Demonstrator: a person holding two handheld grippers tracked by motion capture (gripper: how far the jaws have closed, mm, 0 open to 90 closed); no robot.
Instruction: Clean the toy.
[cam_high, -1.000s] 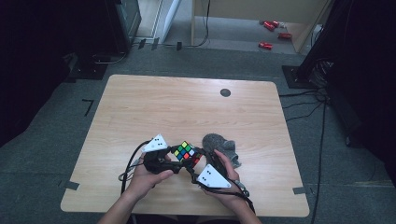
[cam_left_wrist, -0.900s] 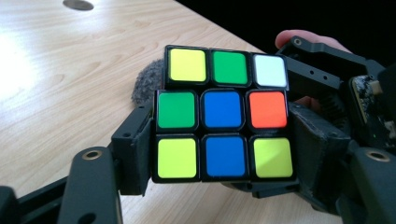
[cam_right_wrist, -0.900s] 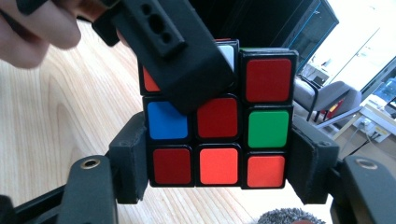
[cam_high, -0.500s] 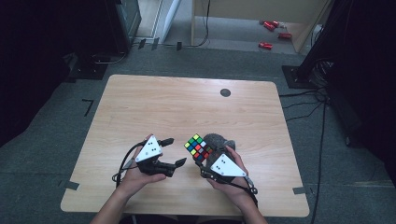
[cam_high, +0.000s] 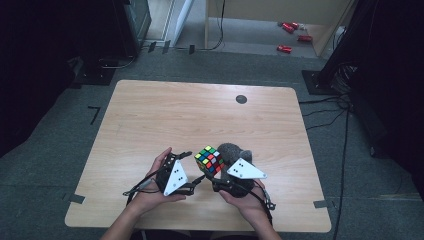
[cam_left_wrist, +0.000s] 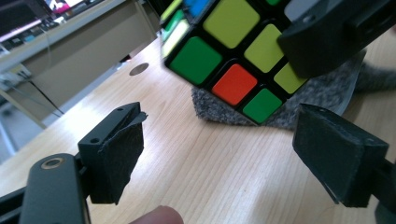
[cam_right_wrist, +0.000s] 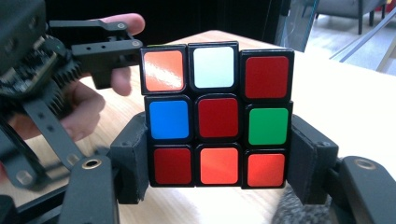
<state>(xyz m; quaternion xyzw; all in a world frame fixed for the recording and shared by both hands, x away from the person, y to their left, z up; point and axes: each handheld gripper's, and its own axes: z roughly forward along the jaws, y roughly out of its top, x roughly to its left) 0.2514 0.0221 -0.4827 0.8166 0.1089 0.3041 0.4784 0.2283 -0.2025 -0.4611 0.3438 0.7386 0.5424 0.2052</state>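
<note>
Your right hand-held gripper (cam_right_wrist: 218, 186) is clamped on the Rubik's cube (cam_right_wrist: 218, 116), a pad pressed against each side of its bottom layer. That leaves the two upper layers free, which looks like a hold meant to steady the cube while the other side turns it. The cube sits lifted off the surface (cam_high: 200, 115), tilted, just ahead of that gripper and above the grey felt pad (cam_high: 231, 150).

Your left hand-held gripper (cam_left_wrist: 233, 154) stands wide and holds nothing, the cube just above and beyond its pads, close enough to close in from there.

The cube's far faces are turned away from you. In the left gripper view its upper part is cut off at the frame, and the right gripper's jaw covers one corner.
</note>
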